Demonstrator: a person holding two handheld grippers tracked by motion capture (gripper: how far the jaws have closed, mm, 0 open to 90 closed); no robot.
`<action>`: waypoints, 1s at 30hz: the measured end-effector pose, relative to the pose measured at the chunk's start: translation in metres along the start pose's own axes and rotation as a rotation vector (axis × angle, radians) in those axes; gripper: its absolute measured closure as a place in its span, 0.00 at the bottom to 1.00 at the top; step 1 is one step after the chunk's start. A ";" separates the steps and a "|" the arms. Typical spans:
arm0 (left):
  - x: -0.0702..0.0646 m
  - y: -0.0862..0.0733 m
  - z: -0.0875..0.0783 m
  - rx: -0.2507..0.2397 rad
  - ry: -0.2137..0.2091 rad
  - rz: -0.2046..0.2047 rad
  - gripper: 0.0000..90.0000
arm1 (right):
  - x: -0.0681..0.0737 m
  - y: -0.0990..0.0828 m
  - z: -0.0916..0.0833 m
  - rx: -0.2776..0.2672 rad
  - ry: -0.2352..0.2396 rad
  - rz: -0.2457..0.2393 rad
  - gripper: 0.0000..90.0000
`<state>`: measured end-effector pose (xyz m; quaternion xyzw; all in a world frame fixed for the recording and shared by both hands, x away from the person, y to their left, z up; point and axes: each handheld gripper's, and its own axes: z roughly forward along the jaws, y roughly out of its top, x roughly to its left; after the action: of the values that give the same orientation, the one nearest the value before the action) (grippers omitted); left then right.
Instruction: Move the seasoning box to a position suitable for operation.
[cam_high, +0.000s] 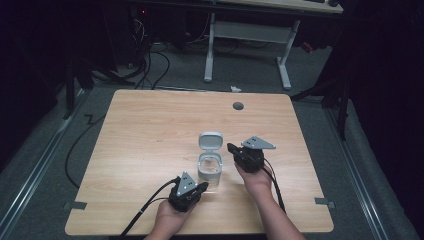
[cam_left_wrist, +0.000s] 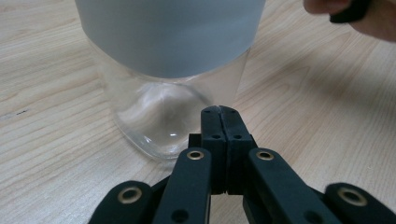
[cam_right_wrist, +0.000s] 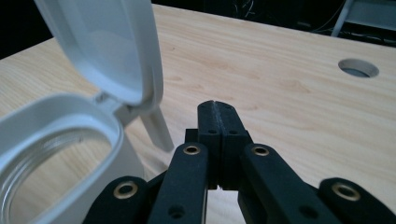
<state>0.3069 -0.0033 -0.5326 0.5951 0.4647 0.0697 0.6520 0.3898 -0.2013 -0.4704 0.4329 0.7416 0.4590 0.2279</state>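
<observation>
Wooden table (cam_high: 150, 130), open-lidded jar (cam_high: 210, 162), left gripper (cam_left_wrist: 219, 111) and right gripper (cam_right_wrist: 215, 106) closed, empty.

Both grippers: black bodies w/ a grey three-cornered plate on top. Left gripper (cam_high: 201, 187) trails a thick black cable off the near edge of the table (cam_high: 150, 130); right gripper (cam_high: 231, 148) has thinner black cables along the forearm, also toward that near edge. Up close, each has two flat black jaws on black link arms w/ brass-ringed pivot holes and small dark screw holes. Forearms bare, no sleeves or gloves visible above the table.
</observation>
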 end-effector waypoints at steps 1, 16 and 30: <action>0.000 0.000 0.000 0.000 0.000 0.002 1.00 | 0.000 0.004 0.002 0.001 0.003 -0.007 1.00; -0.001 -0.001 -0.001 0.002 -0.007 0.007 0.99 | 0.010 0.042 0.009 -0.047 0.037 -0.056 1.00; 0.000 0.000 -0.001 -0.005 -0.007 0.004 0.97 | 0.029 0.041 -0.008 -0.068 0.056 -0.114 1.00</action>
<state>0.3058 -0.0028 -0.5326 0.5945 0.4611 0.0704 0.6550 0.3862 -0.1722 -0.4287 0.3689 0.7551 0.4824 0.2472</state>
